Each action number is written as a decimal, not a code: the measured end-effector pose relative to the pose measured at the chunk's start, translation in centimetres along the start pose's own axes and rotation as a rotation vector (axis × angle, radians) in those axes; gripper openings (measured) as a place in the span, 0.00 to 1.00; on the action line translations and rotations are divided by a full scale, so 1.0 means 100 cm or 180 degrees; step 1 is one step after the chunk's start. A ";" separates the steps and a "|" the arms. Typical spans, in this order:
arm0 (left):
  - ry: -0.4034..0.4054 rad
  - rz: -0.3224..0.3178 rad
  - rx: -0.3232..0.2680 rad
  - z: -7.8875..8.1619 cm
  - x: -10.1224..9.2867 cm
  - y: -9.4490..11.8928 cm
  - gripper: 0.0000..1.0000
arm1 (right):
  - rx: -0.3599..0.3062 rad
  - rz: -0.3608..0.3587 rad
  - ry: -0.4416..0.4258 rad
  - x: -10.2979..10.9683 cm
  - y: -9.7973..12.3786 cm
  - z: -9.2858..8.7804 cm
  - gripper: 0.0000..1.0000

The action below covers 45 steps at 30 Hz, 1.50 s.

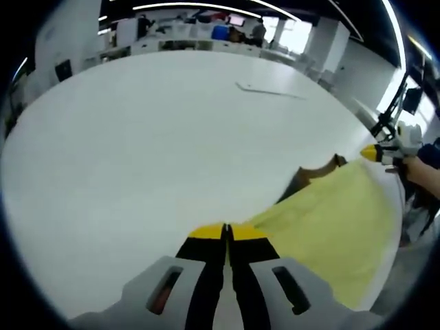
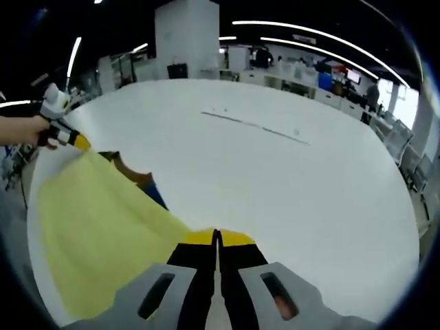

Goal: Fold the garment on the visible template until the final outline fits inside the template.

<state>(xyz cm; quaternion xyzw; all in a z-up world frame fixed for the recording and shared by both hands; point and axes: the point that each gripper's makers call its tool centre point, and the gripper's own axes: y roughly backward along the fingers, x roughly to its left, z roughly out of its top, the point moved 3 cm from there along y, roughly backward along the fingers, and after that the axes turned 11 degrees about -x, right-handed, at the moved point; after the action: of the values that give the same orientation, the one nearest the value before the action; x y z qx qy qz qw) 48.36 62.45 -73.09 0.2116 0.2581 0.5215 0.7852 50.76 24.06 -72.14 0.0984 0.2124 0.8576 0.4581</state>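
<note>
A yellow garment (image 1: 330, 223) is stretched over the white table (image 1: 137, 158) between my two grippers. The jaws of my left gripper (image 1: 226, 231) are shut on one corner of it. At the right, my right gripper (image 1: 377, 152), held in a hand, pinches the far corner. In the right gripper view, my right gripper (image 2: 216, 236) is shut on the yellow garment (image 2: 96, 220), and my left gripper (image 2: 77, 141) holds the opposite corner at the left. A brown and blue piece (image 2: 137, 180) shows from under the cloth's far edge, also seen as the brown piece (image 1: 317, 172).
A thin dark line (image 1: 268, 91) is marked on the table further out, and the same line (image 2: 254, 125) shows in the right gripper view. Office desks and chairs (image 2: 392, 137) stand beyond the table's edge. A white pillar (image 2: 187, 38) rises behind.
</note>
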 end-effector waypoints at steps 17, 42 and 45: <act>0.0057 -0.0012 -0.0133 0.004 -0.006 0.024 0.00 | 0.0047 0.0003 -0.0173 0.011 0.024 -0.003 0.11; 0.0179 -0.0141 -0.0293 -0.008 -0.029 0.077 0.17 | -0.0013 0.0106 -0.0531 0.048 0.076 -0.009 0.47; 0.0191 -0.0169 -0.0305 -0.012 -0.033 0.085 0.20 | -0.0005 0.0099 -0.0550 0.051 0.083 -0.010 0.49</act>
<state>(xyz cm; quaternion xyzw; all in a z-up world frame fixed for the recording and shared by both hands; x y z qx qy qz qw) 40.52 62.58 -68.26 0.1511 0.2619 0.5183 0.8000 41.34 23.93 -69.40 0.1749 0.1699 0.8530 0.4614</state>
